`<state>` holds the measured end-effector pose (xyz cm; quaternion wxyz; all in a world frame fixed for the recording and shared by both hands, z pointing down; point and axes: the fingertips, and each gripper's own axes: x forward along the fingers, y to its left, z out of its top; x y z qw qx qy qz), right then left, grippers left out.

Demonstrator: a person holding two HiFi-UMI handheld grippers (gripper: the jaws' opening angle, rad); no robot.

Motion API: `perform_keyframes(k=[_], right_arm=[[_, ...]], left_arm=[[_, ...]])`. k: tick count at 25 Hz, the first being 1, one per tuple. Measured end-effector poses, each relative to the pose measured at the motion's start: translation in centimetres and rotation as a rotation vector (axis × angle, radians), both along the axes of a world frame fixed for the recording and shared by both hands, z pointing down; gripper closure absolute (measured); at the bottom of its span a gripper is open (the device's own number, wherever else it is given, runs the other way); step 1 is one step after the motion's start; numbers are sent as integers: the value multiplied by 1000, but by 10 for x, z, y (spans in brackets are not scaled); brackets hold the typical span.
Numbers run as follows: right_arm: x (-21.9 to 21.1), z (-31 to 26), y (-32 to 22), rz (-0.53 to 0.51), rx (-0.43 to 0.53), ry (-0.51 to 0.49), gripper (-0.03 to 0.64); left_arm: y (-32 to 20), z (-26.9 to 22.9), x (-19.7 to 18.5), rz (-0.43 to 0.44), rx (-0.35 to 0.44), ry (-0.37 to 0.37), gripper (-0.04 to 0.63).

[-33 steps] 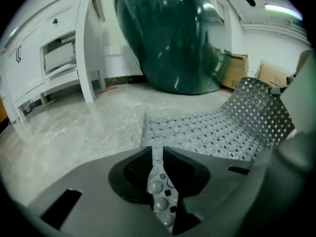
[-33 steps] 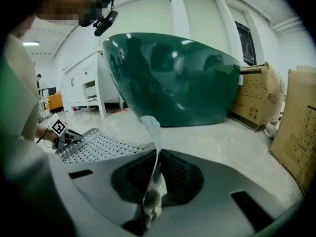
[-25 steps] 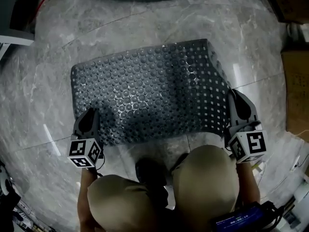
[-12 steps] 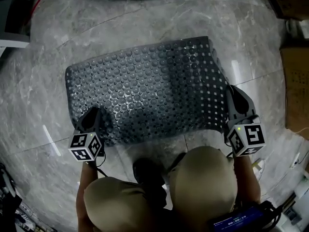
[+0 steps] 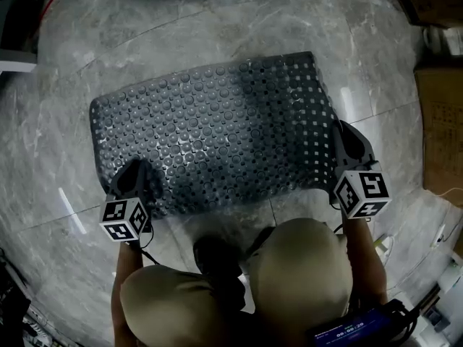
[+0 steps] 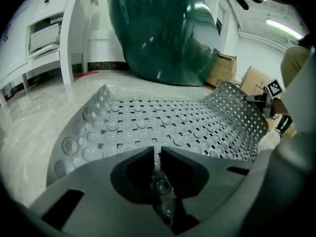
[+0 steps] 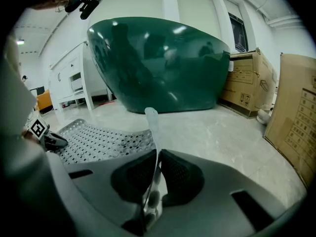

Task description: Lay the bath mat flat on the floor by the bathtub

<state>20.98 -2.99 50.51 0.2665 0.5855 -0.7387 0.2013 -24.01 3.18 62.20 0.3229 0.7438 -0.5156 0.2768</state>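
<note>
- A grey bath mat [image 5: 217,132], suction cups facing up, is spread across the marble floor [image 5: 217,35] in front of a kneeling person, its long side running left to right.
- The left gripper [image 5: 134,173] has its jaws closed on the mat's near left corner; the left gripper view shows the studded sheet pinched between them.
- The right gripper [image 5: 346,142] is clamped on the near right corner, where a thin strip of the mat's edge stands upright between the closed jaws.
- The mat does not lie flat: its right end curves upward towards the right gripper, and the far left corner peaks slightly off the floor.
- The dark green bathtub [image 6: 163,33] stands beyond the mat's far edge, with a band of bare marble between the two.
- Open floor also runs along the mat's left edge, up to a white cabinet [image 6: 44,33].
- On the right, cardboard boxes [image 7: 247,83] stand near the tub, well apart from the mat's right edge.
- The person's knees [image 5: 300,266] sit just behind the near edge, between the two grippers.
- Compared with a second ago, the mat's left end reaches further to the left, the sheet looks more stretched out, and the right gripper sits slightly further forward.
</note>
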Motion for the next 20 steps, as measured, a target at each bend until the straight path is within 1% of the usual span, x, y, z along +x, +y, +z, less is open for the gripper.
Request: perform_keyframes(k=[7,12,16,20], right_arm=[[19,25,-7,58,-15,-17,588],[32,42,-11,60,-34,13,588],[39,53,-13,85,-51,1,586],[46,56,-14,95,-56,9,586]], left_arm=[[-1,1,1,0,5,1,531],[0,1,1,-1,12,-11,532],[1,-1,1,0,20,-17,532],[1,0,1,-1,20,-17,532]])
